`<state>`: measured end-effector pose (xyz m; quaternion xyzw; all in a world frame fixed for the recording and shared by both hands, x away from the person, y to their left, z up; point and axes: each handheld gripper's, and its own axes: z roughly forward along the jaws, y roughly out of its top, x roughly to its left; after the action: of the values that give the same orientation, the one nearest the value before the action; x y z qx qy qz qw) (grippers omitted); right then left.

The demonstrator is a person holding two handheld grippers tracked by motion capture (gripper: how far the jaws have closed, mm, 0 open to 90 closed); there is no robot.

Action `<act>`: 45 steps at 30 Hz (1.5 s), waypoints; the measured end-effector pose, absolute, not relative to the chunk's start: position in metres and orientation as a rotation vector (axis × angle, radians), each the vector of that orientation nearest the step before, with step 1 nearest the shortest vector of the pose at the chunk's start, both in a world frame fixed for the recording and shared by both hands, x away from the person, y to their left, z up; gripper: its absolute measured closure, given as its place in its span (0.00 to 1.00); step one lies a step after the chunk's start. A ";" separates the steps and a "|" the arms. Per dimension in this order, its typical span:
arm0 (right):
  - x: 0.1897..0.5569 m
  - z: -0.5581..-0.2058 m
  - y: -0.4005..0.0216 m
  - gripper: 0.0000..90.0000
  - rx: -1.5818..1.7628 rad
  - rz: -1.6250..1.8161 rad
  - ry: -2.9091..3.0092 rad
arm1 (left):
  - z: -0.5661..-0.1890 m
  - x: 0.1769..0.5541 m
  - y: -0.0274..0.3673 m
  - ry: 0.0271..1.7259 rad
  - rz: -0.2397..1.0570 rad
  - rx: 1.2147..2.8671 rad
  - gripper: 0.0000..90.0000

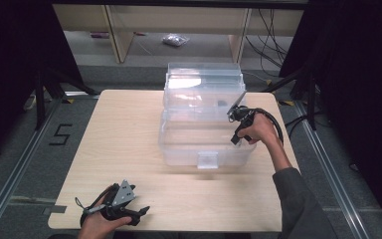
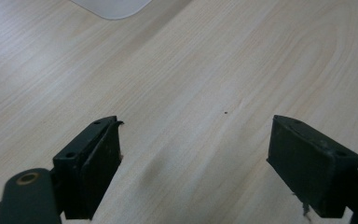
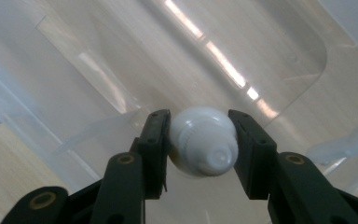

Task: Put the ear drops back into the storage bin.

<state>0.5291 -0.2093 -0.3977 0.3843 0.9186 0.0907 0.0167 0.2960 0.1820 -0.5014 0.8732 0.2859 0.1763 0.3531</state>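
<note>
**White bottle clamped above the clear bin**

Gripped a small white bottle in the right gripper, jaws closed on both its sides, just over the open clear plastic bin. Rested the left gripper spread wide and empty on the wooden table, well short of that bin.
</note>
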 end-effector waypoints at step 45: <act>0.540 -0.432 -0.205 0.67 1.274 0.138 2.860 | -0.502 0.296 0.182 0.744 0.457 2.252 0.18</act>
<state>0.5404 -0.2048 -0.4321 0.4066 0.9125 0.0439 0.0040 0.2955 0.1815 -0.5024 0.8715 0.2879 0.1767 0.3555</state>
